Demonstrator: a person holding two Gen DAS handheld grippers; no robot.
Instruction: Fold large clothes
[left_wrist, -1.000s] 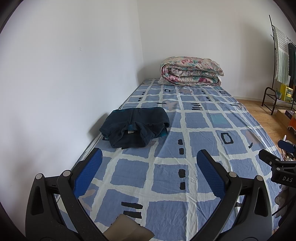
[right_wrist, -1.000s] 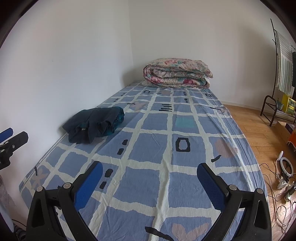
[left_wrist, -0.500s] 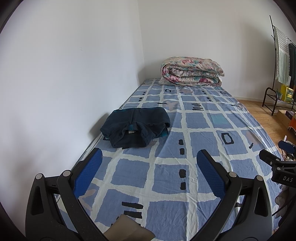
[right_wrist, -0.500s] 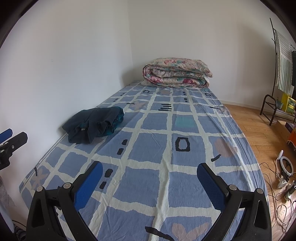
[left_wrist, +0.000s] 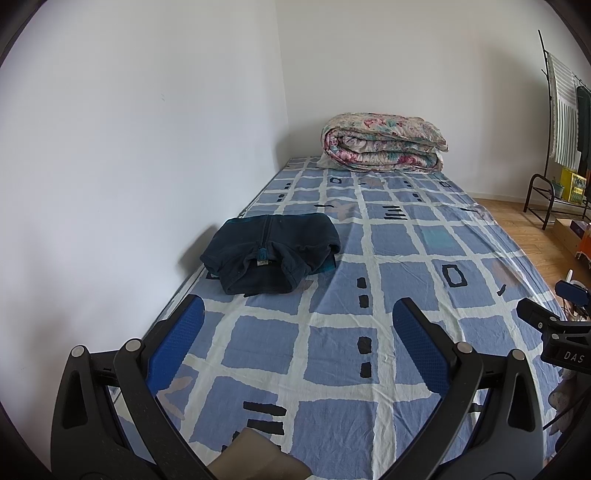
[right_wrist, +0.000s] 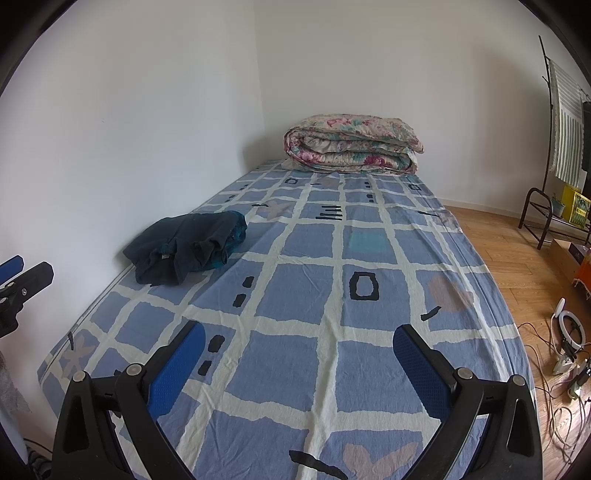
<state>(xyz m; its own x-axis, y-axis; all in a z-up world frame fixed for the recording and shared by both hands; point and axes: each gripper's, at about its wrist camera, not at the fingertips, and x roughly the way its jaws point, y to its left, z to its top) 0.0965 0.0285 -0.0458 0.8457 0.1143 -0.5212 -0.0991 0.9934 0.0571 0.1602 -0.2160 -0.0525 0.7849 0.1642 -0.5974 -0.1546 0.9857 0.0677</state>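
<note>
Nothing has shifted: folded garment (left_wrist: 271, 253) rests on bed (left_wrist: 406, 258).

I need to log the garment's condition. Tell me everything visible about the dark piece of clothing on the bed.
The dark navy garment looks like soft fleece, with a zip running down its middle and teal fabric peeking out at its right edge. It lies folded into a compact, slightly rumpled bundle, a small label showing at the front opening. It rests on the blue checked bedsheet near the wall-side edge, well short of the rolled floral quilt. Neither gripper touches it.
</note>
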